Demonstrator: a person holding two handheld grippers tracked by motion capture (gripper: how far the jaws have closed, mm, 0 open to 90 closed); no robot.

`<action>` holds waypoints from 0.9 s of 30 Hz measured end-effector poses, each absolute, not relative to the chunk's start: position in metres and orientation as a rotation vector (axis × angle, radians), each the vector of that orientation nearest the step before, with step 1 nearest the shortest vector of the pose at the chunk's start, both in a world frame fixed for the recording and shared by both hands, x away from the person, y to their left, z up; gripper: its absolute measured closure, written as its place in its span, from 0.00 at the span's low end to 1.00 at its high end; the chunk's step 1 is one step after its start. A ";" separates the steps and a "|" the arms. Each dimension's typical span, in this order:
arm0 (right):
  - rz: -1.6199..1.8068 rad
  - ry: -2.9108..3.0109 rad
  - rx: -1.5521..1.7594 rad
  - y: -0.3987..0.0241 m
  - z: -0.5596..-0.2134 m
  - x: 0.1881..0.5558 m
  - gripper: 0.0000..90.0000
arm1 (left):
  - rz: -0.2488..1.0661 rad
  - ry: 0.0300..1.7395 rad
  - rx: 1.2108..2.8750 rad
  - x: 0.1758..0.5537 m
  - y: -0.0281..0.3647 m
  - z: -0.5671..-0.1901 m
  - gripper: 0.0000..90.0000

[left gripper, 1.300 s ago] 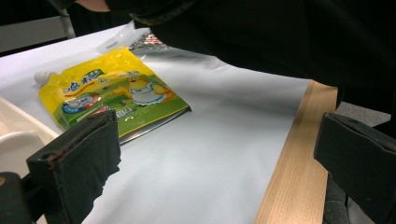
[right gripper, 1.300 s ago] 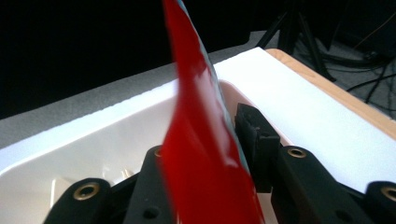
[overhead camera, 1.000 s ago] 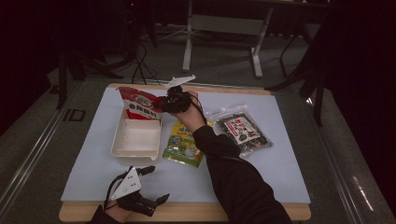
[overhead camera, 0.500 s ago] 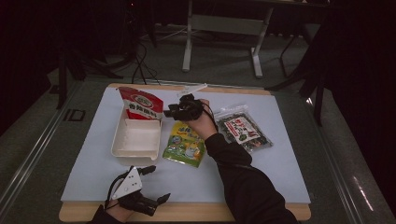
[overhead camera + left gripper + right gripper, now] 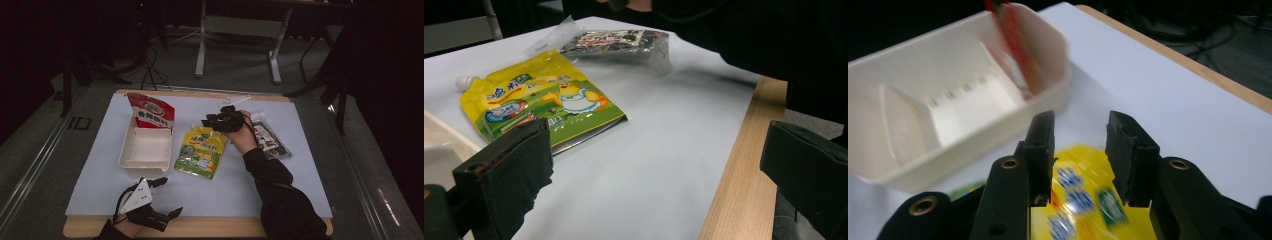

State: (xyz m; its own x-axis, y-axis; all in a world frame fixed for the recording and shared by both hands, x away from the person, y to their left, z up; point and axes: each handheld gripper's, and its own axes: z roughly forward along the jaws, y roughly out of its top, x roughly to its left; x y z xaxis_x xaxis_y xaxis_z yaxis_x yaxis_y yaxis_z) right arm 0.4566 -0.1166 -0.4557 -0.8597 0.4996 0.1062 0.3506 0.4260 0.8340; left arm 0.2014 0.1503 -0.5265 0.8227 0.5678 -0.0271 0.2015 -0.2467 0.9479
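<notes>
A yellow spouted pouch (image 5: 201,152) (image 5: 544,102) lies flat on the white mat, right of a white tray (image 5: 145,167). A red snack packet (image 5: 150,112) stands at the tray's far end. My right gripper (image 5: 207,121) hovers over the pouch's far end (image 5: 1083,200), pointing toward the tray (image 5: 973,145) and red packet (image 5: 1013,40). Its jaws (image 5: 1080,135) have just been closing a little, still apart with nothing between them. My left gripper (image 5: 172,196) (image 5: 659,155) rests open at the table's near edge.
A dark snack packet (image 5: 272,142) (image 5: 619,42) lies right of the pouch, partly under the person's right forearm. The mat covers a wooden table whose edge (image 5: 734,190) runs beside my left gripper. Metal table legs (image 5: 202,45) stand beyond the far edge.
My right gripper has moved from the red packet at the tray's far end to the right and nearer, and now sits lower over the yellow pouch's top. The left gripper has stayed put.
</notes>
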 end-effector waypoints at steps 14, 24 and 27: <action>1.316 2.355 0.948 -0.232 -0.467 0.470 0.79 | 0.377 0.580 1.809 0.203 0.149 -0.528 0.02; 1.178 2.276 1.165 -0.302 -0.491 0.489 0.97 | 0.376 0.592 1.816 0.205 0.148 -0.530 0.02; 1.152 2.249 1.229 -0.317 -0.499 0.495 0.99 | 0.381 0.594 1.824 0.205 0.148 -0.531 0.02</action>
State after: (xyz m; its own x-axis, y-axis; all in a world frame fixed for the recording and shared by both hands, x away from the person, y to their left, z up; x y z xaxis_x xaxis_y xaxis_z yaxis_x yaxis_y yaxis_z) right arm 0.4951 -0.3173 -0.4994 -0.5733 0.8146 0.0884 0.5475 0.3006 0.7809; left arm 0.2053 0.1477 -0.5309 0.8209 0.5702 -0.0314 0.2090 -0.2489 0.9457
